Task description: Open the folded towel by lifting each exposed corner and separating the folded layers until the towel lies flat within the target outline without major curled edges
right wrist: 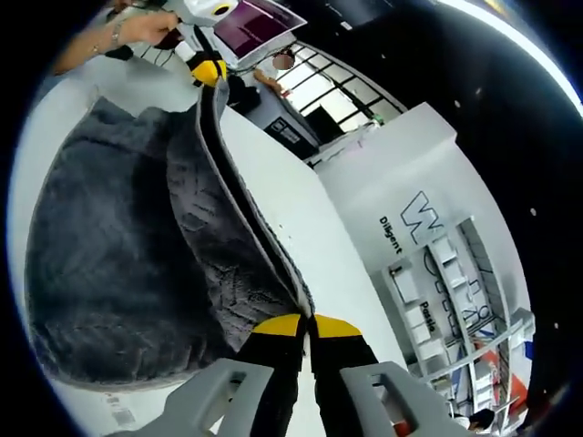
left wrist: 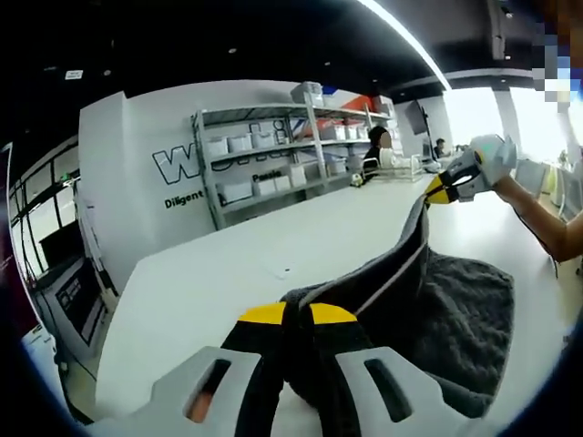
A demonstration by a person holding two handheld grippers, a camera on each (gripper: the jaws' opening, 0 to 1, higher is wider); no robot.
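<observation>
A dark grey towel (left wrist: 455,319) lies partly on the white table (left wrist: 237,264), with one long edge lifted and stretched taut between both grippers. My left gripper (left wrist: 296,314) is shut on the near end of that edge, yellow tips pressed together over the cloth. At the far end my right gripper (left wrist: 439,189) pinches the other corner above the table. In the right gripper view, my right gripper (right wrist: 307,325) is shut on the towel (right wrist: 118,246). The raised edge runs up to the left gripper (right wrist: 208,71), and the rest of the towel spreads on the table (right wrist: 301,209).
A metal shelf rack with white bins (left wrist: 273,155) stands against the lettered wall beyond the table. A person (left wrist: 375,150) sits at the far end. The table's left edge (left wrist: 118,309) drops to the floor. A forearm (left wrist: 537,214) reaches in from the right.
</observation>
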